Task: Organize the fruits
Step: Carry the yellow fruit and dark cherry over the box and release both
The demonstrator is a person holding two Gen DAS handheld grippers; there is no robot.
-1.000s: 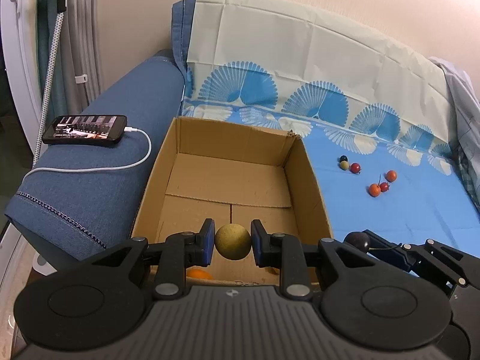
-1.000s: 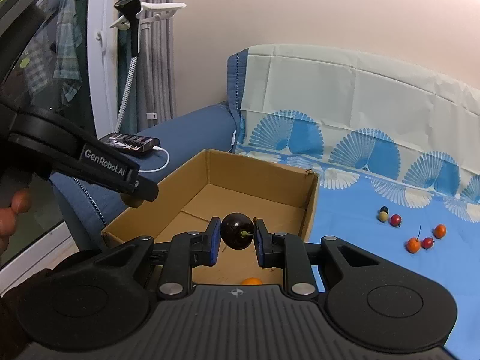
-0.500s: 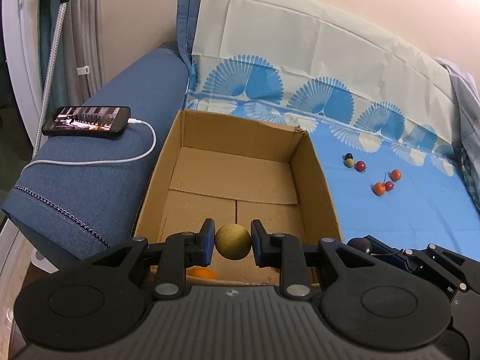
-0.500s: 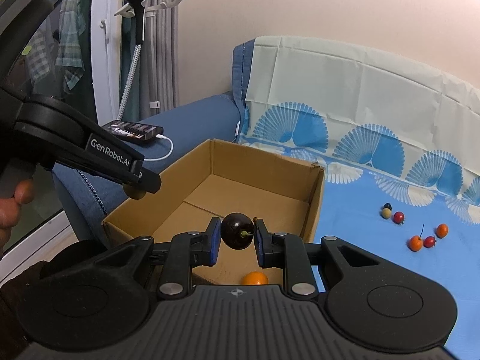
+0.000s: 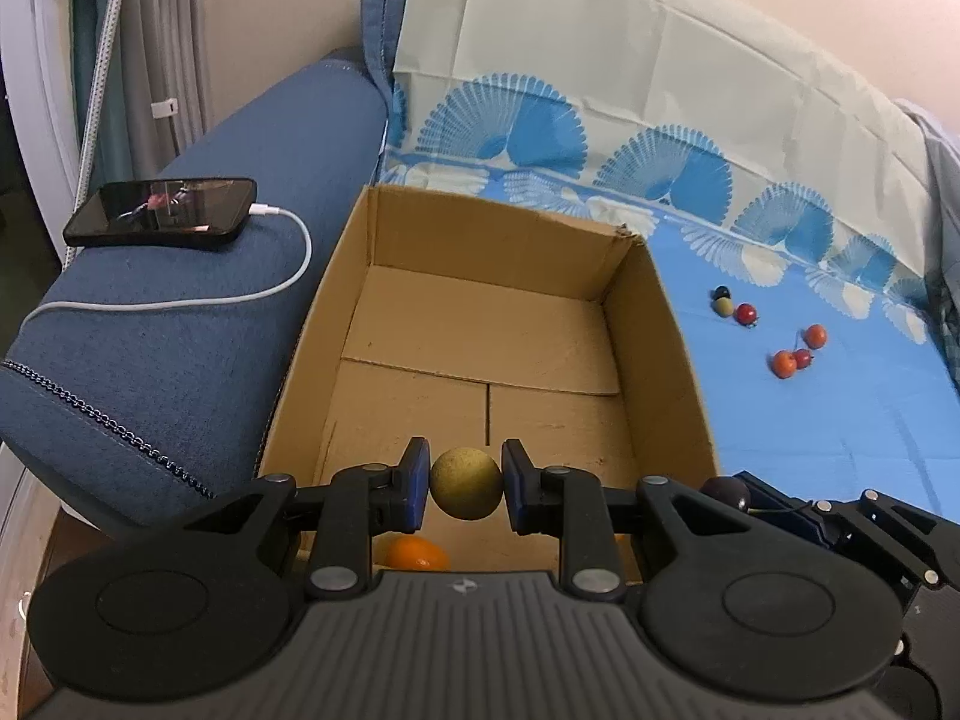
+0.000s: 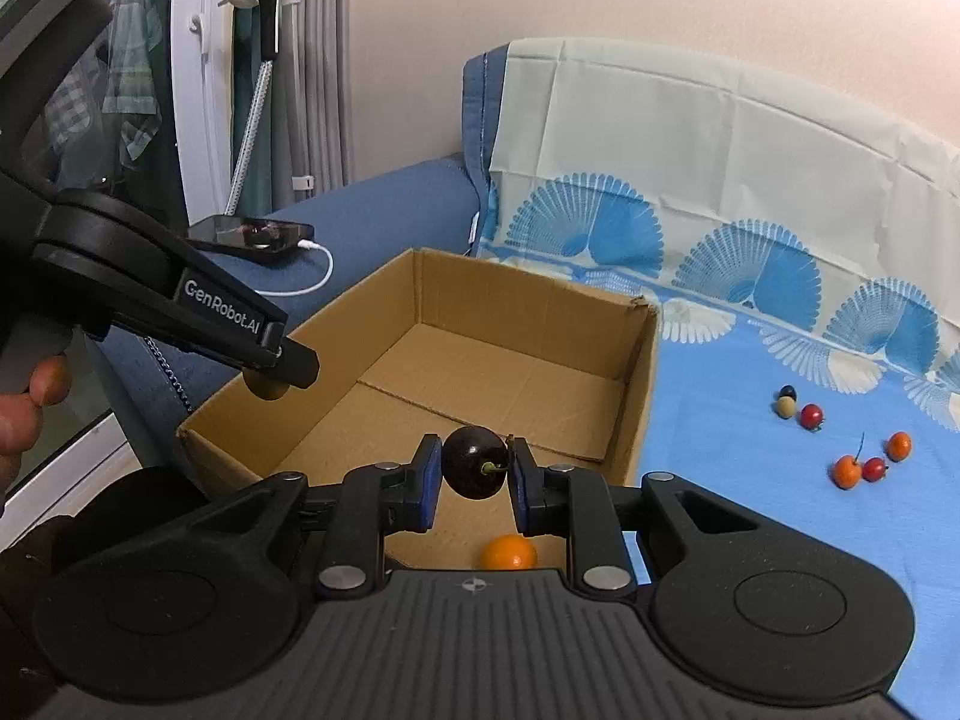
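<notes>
A home living room: a blue sofa (image 5: 198,324) under a patterned cloth (image 5: 660,138), curtains (image 6: 312,60) upper left, a charging phone (image 5: 162,213) on the armrest.

Yellow-green round fruit (image 5: 466,483) clamped between the left gripper (image 5: 466,485) pads, over the cardboard box (image 5: 654,324). Dark purple stemmed fruit (image 6: 474,462) clamped in the right gripper (image 6: 473,471). Orange fruit (image 6: 509,552) lies on the box floor, below the right gripper. Six small fruits (image 6: 840,438) lie loose, ahead-right of it.

The open brown cardboard box (image 5: 492,324) stood wide and nearly bare inside, only a small round orange fruit (image 5: 416,553) by its near wall; the padded blue sofa armrest (image 5: 198,300) crowded its left side.
</notes>
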